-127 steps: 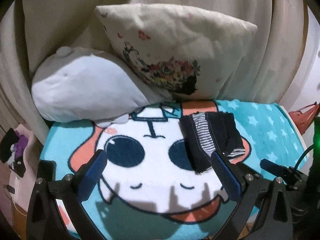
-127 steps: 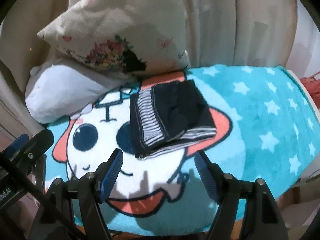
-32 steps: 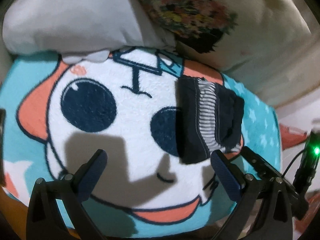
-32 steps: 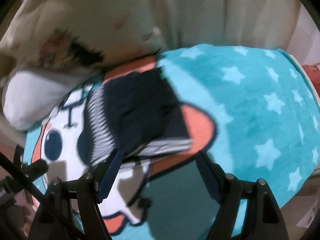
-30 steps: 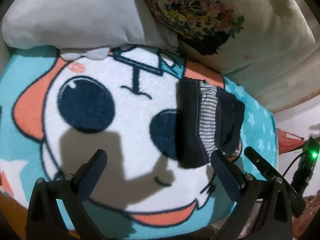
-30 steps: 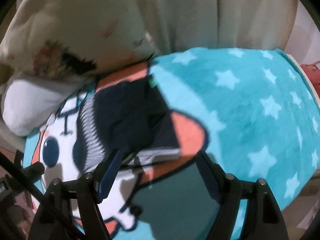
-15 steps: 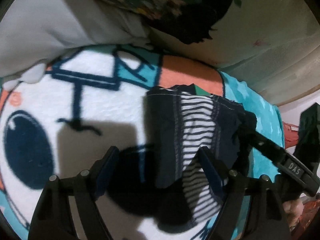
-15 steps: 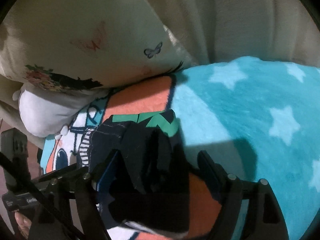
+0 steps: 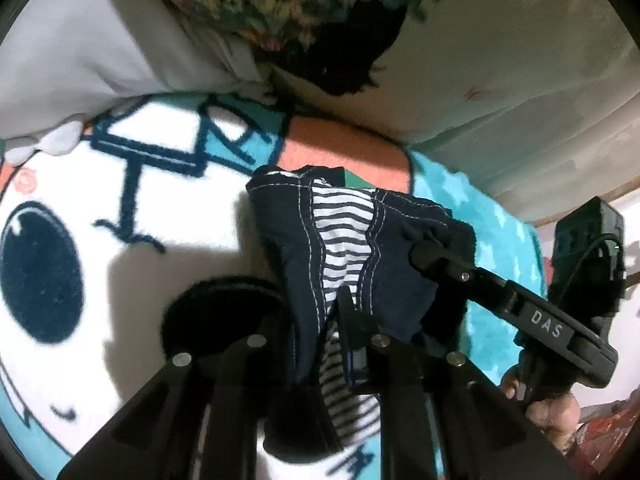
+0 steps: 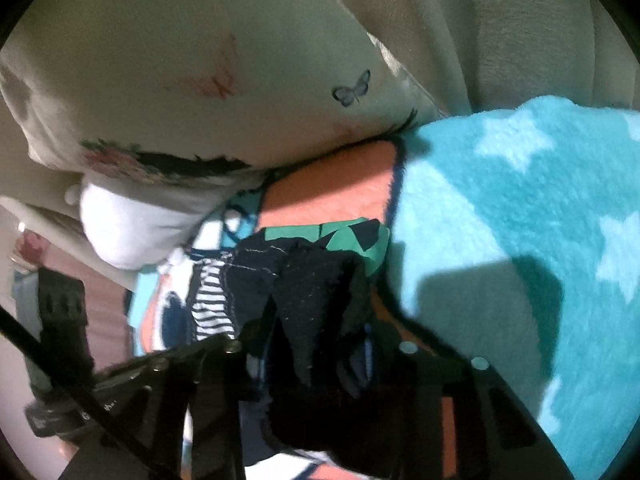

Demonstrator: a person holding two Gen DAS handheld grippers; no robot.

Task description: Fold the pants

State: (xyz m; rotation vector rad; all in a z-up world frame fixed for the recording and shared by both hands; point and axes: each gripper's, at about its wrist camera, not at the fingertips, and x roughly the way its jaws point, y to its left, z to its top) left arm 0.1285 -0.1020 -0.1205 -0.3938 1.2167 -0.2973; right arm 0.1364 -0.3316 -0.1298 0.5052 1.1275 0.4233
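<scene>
The folded dark navy pants (image 9: 352, 248) with a white-striped lining lie on a cartoon-face blanket (image 9: 120, 208). My left gripper (image 9: 316, 332) is shut on the pants' near left edge, fabric bunched between its fingers. My right gripper (image 10: 316, 360) is shut on the pants (image 10: 312, 292) at their near right edge, dark cloth rising between its fingers. The right gripper's black finger also shows in the left wrist view (image 9: 480, 280), pressed into the pants' right side.
A floral cream pillow (image 9: 400, 40) and a white pillow (image 9: 80, 40) lie against the far edge of the blanket, close behind the pants. Turquoise starred blanket (image 10: 520, 200) spreads to the right. The blanket's edge drops off at far right.
Both grippers moved forward and down onto the folded pants and closed from wide open, each now pinching a near edge. The fabric is bunched and slightly lifted.
</scene>
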